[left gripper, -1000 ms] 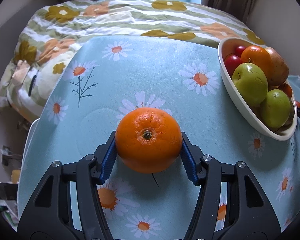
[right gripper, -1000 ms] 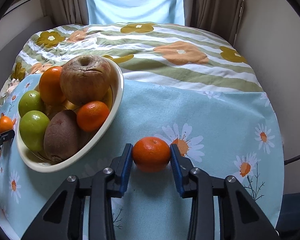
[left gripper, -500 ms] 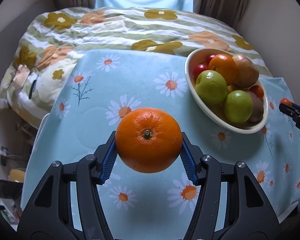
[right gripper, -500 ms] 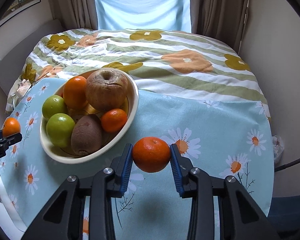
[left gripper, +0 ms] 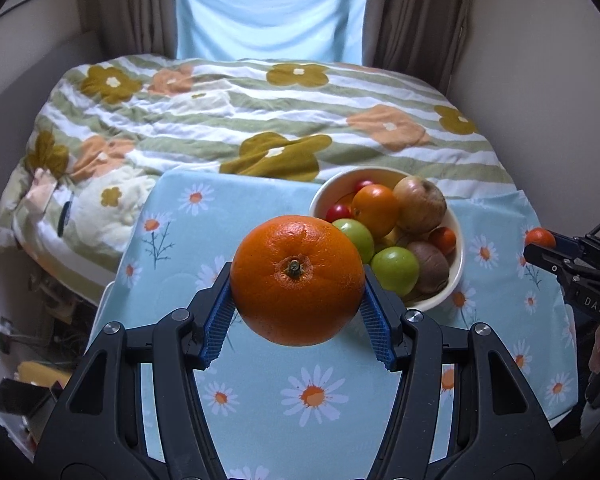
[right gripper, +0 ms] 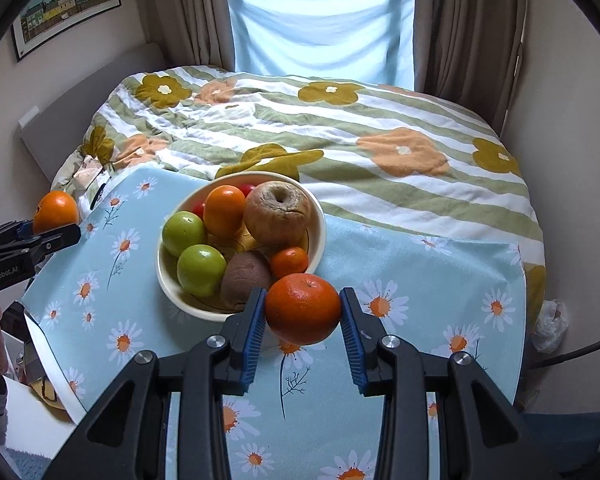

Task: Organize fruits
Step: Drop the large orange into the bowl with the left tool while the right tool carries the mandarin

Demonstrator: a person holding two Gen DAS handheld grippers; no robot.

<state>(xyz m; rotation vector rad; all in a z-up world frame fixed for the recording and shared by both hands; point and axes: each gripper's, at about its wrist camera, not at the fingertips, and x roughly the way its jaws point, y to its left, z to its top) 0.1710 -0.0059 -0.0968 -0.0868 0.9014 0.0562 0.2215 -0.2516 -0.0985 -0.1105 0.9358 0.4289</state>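
Blue pads of the left gripper (left gripper: 296,312) clamp an orange (left gripper: 297,280); the right gripper (right gripper: 303,336) clamps a tangerine (right gripper: 302,308) (both above the tablecloth (right gripper: 400,264)).

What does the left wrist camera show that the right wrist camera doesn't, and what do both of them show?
Only the left wrist view shows the large orange's stem end, clamped in the left gripper. Only the right wrist view shows the framed picture on the wall and the white bag by the floor. Both show the bowl of fruit, the daisy tablecloth, the floral bedspread and the small mandarin in the right gripper.
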